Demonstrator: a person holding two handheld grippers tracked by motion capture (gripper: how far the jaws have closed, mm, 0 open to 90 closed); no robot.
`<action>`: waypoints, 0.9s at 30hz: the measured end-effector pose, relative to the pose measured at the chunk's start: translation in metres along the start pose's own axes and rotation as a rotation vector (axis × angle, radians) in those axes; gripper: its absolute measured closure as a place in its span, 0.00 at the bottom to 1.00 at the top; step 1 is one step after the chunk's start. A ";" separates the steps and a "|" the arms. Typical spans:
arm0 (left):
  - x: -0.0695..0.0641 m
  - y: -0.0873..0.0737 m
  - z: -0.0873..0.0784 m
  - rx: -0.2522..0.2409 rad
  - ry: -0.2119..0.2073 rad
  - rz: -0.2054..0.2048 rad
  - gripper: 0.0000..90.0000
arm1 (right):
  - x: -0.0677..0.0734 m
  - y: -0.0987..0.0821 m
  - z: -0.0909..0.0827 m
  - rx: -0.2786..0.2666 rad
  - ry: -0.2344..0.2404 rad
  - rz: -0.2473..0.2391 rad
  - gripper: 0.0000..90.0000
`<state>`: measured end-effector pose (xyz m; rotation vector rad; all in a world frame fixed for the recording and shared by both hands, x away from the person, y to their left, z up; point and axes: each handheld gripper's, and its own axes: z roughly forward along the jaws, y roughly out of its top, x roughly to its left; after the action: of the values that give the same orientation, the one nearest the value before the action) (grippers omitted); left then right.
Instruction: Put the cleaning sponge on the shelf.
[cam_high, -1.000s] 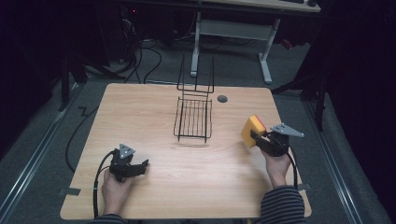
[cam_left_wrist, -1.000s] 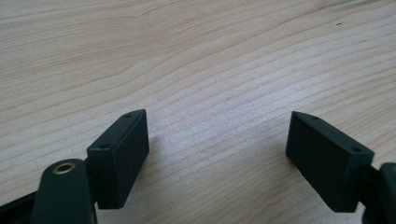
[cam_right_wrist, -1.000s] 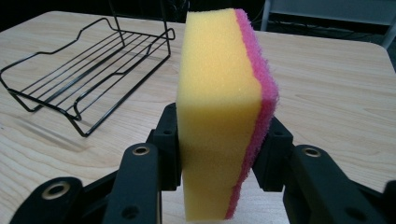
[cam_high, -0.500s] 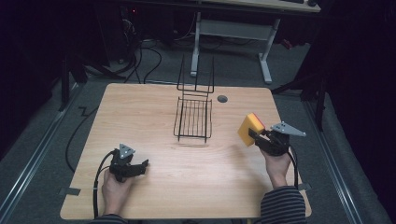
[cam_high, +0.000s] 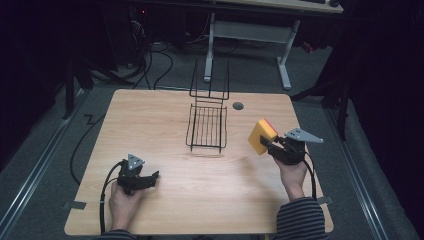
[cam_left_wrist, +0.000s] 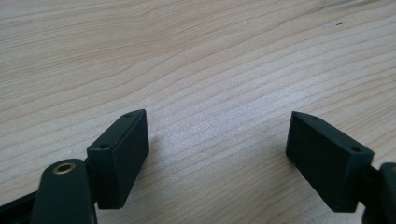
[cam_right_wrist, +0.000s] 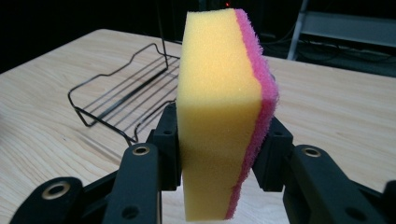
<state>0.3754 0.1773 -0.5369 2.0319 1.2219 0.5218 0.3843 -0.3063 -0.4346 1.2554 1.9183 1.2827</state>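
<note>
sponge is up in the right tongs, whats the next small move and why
Probably carry the sponge left toward the wire rack. The right tongs clamp it upright above the table, apart from the rack, which lies empty.

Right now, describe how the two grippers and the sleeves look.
Both the left gripper and the right gripper are matte black, each topped by a grey three-cornered plate and trailing a black cable. Up close, the jaws end in blocky black pads with small screw holes and brass-ringed pivots. The right sleeve is dark with thin pale stripes.

sponge (cam_right_wrist: 219, 116) base cut off, jaws partly hidden
</note>
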 end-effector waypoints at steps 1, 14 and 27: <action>0.000 0.000 0.000 0.000 0.000 0.000 0.24 | 0.001 0.001 0.000 -0.001 0.008 0.002 0.67; 0.000 0.000 0.000 0.000 0.000 0.000 0.24 | 0.013 0.013 0.003 -0.013 0.051 -0.023 0.67; 0.000 0.000 0.000 0.000 0.000 0.000 0.24 | 0.024 0.026 0.009 -0.027 0.094 -0.029 0.67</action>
<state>0.3754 0.1773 -0.5369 2.0319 1.2219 0.5214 0.3911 -0.2781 -0.4133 1.1693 1.9696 1.3704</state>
